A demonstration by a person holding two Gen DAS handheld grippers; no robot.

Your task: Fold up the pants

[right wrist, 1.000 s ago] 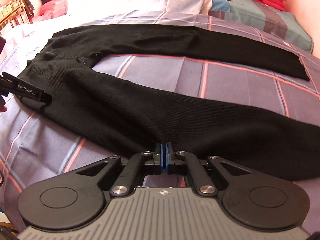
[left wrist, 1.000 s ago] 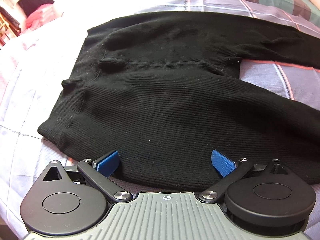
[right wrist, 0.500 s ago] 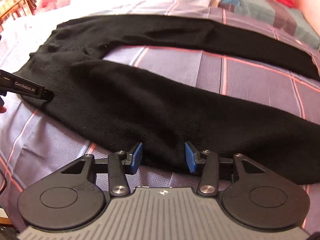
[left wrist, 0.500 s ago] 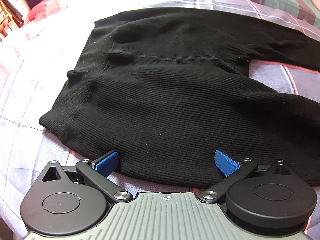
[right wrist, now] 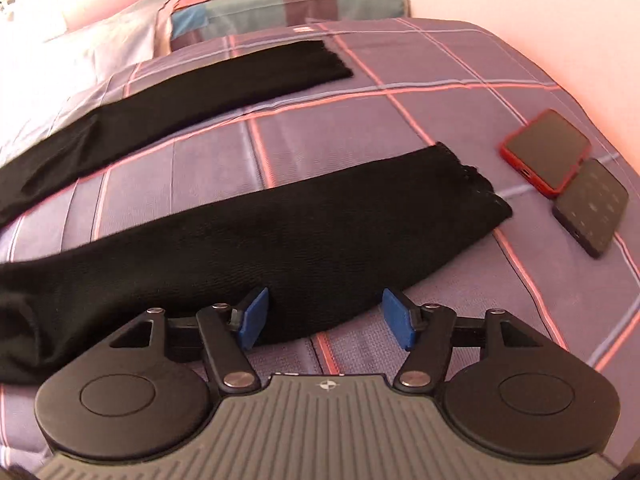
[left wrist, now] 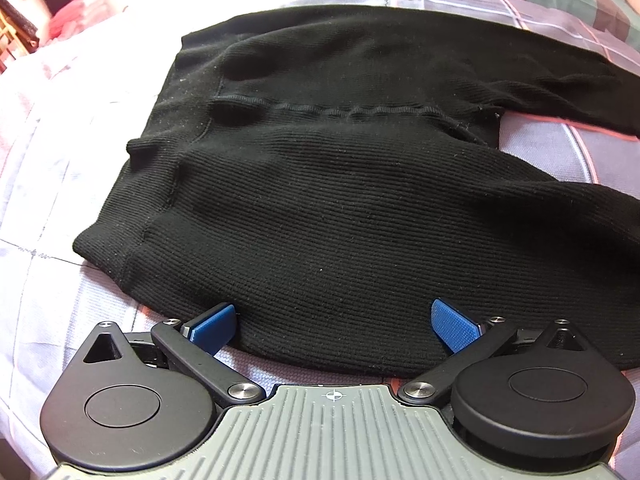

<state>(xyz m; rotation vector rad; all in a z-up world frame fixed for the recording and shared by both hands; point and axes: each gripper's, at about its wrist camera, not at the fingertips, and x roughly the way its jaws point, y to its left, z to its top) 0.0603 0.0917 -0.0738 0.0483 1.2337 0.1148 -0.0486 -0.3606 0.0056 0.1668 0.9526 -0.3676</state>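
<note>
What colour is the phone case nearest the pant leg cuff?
Red phone case, clearest in the right wrist view.

We are seeing a bed (right wrist: 420, 128) wearing a purple checked cover. Black pants (left wrist: 340, 200) are lying flat across it, legs apart, with two phones (right wrist: 568, 176) resting beside the near cuff.
</note>
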